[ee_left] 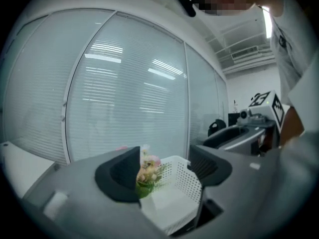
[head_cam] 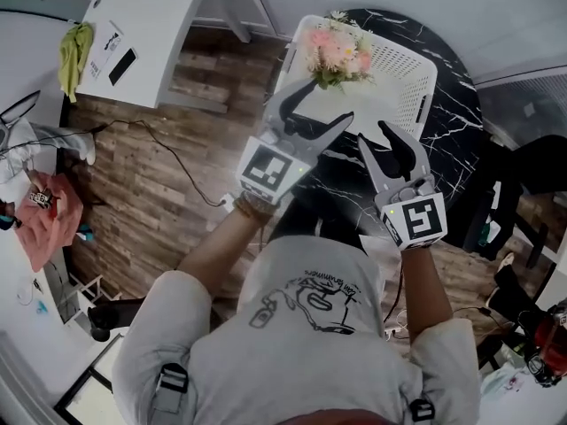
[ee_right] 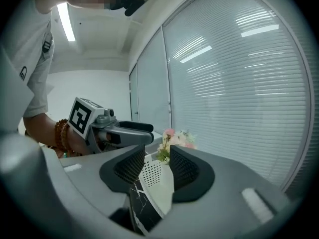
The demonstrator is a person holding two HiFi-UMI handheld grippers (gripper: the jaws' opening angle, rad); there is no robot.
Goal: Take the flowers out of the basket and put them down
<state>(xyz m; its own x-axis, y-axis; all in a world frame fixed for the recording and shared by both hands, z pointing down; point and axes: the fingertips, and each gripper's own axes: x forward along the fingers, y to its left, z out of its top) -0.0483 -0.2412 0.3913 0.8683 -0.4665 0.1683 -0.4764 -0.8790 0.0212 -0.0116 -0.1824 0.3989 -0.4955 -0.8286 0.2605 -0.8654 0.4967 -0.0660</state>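
Observation:
A small bunch of pink and cream flowers stands in the far left corner of a white perforated basket, which sits on a round black marble table. My left gripper hovers over the basket's near left part, just short of the flowers, jaws wide open and empty. Beside it, above the basket's near rim, my right gripper is open by a narrower gap and holds nothing. In the left gripper view the flowers show just ahead of the left pad. In the right gripper view the flowers lie beyond the jaws.
A white desk with a yellow-green cloth stands at the far left over a wooden floor crossed by a cable. A black chair is to the right of the table. A glass wall with blinds rises behind the table.

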